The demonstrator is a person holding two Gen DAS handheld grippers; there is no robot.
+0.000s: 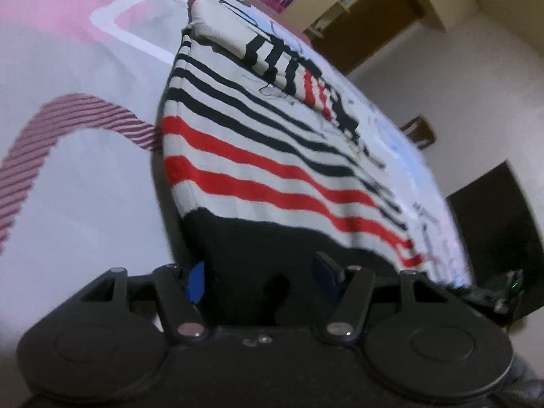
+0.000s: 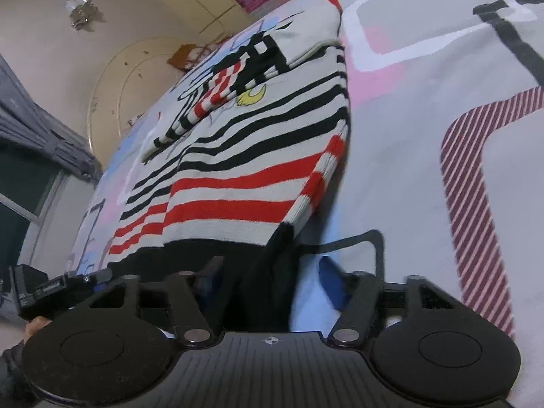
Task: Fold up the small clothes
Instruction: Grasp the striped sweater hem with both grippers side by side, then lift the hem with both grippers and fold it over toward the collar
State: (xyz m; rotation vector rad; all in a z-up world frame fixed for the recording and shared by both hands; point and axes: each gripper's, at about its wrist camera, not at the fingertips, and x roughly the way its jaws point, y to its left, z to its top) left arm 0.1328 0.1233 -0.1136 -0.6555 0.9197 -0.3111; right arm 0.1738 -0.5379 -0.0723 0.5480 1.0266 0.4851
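A small knit sweater (image 1: 272,170) with black and red stripes and a black hem lies on the bed, its sleeves folded across the chest. My left gripper (image 1: 261,275) is at the hem's left corner. The black hem fills the gap between its blue pads (image 1: 195,282), and dark cloth against dark fingers hides whether they press. My right gripper (image 2: 270,272) is at the same sweater's (image 2: 255,156) right hem corner. A bunch of black hem stands between the jaws, and a strip of bedsheet shows between it and the right pad (image 2: 331,272).
The bedsheet (image 1: 85,187) is pale with pink, white and striped shapes and spreads wide around the sweater. The bed's far edge (image 1: 452,224) drops to a dark floor. A curtain and window (image 2: 30,156) stand left in the right wrist view, where the other gripper (image 2: 51,289) also shows.
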